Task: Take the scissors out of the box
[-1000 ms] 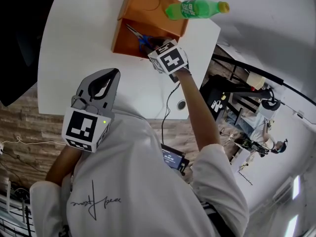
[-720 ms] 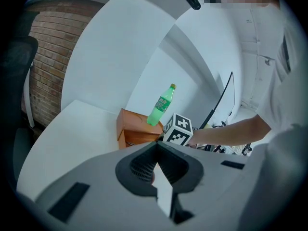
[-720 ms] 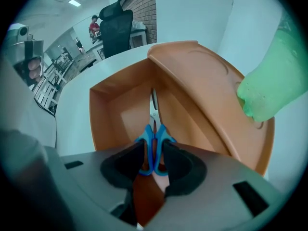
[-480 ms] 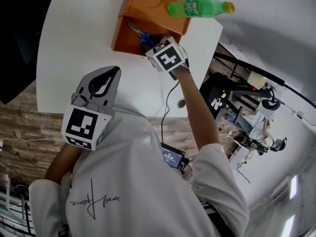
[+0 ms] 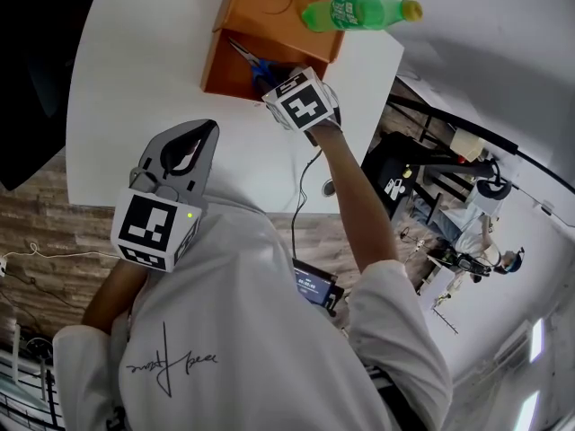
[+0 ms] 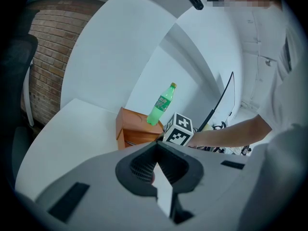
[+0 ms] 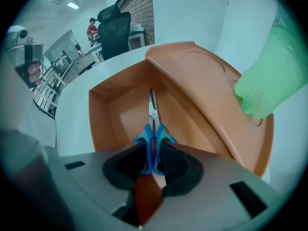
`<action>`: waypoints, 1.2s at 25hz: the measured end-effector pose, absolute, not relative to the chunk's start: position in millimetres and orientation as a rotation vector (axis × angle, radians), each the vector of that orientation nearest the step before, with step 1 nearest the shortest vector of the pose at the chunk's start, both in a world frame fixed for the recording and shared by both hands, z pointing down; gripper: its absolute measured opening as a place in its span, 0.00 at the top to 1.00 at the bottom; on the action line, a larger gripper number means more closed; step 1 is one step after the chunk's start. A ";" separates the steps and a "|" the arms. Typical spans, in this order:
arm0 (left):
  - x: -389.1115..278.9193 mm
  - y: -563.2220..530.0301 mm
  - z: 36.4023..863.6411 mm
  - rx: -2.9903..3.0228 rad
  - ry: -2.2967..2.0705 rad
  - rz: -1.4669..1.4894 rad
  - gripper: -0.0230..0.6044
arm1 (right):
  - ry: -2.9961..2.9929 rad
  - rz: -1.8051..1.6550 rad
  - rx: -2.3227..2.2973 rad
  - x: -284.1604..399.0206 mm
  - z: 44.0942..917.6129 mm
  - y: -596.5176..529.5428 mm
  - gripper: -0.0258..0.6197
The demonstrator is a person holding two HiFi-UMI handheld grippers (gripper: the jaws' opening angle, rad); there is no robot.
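An orange box (image 5: pixel 218 65) lies open on the white table (image 5: pixel 135 79), its lid (image 7: pixel 202 76) swung back. Blue-handled scissors (image 7: pixel 153 141) lie inside, blades pointing to the box's far end; the head view shows them (image 5: pixel 244 59) too. My right gripper (image 7: pixel 153 158) points steeply down into the box. Its jaws have just been closing and its pads press on the blue handles. In the head view its marker cube hides the fingertips. My left gripper (image 5: pixel 209 133) hovers over the table's near edge, away from the box, shut and with nothing in it.
A green plastic bottle (image 5: pixel 355 13) lies on the box's lid, close to my right gripper, and shows large in the right gripper view (image 7: pixel 272 73). The table's right edge (image 5: pixel 377 106) runs just beside the box. A cable hangs below it.
The right gripper's cube sits a touch closer over the box than a second ago. The left gripper has not moved.
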State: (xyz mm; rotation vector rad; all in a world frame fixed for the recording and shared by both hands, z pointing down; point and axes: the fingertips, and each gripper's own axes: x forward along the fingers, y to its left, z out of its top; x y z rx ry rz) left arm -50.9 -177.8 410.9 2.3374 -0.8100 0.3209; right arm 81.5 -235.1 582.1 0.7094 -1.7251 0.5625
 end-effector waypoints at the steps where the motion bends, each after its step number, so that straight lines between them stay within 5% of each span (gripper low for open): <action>1: -51.6 -177.5 410.5 2.338 -0.813 0.319 0.95 | -1.724 0.560 0.709 81.6 582.0 -235.1 0.81; 30: -51.8 -174.3 399.1 2.371 -0.813 0.280 0.95 | -1.762 0.534 0.795 91.5 542.3 -222.6 0.81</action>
